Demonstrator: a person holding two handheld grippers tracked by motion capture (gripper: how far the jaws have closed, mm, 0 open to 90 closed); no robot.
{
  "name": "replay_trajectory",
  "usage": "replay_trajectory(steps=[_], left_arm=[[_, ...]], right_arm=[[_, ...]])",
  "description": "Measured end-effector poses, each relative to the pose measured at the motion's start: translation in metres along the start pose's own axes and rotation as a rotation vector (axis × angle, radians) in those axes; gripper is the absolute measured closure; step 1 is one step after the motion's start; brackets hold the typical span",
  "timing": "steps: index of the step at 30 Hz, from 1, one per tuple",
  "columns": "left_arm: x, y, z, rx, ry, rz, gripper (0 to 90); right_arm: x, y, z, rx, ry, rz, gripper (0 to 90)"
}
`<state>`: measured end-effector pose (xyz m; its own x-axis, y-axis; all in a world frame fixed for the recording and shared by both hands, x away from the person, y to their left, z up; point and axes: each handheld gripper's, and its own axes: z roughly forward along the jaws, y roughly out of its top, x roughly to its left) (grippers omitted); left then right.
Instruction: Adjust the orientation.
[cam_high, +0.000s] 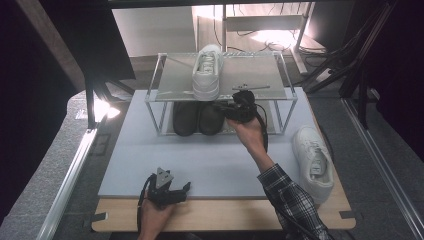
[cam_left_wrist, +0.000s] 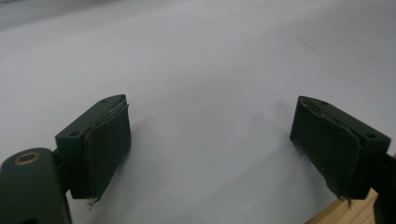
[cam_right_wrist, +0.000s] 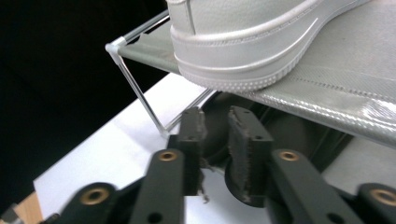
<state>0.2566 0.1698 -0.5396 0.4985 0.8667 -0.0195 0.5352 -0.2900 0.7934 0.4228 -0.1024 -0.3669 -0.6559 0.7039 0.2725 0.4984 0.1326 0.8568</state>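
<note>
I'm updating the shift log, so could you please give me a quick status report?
Left tool open, over bare mat. Right tool at the black shoe's heel on the lower shelf, jaws slightly parted. White shoe sits on the rack's top shelf, directly above.

shelf hides the dark shoes

the top shelf (cam_high: 260, 80) covers the toes of the black shoes (cam_high: 197, 119). in the right gripper view, the white shoe (cam_right_wrist: 247, 42) is cut off by the top edge, and the right tool (cam_right_wrist: 215, 135) blocks the black shoe's heel behind it.
</note>
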Motion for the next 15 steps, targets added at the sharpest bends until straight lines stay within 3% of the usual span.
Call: replay_trajectory(steps=[15], left_arm=[[0.000, 0.000, 0.000, 0.003, 0.000, 0.003, 12.2]], right_arm=[[0.003, -0.019, -0.009, 0.057, -0.093, -0.134, 47.9]])
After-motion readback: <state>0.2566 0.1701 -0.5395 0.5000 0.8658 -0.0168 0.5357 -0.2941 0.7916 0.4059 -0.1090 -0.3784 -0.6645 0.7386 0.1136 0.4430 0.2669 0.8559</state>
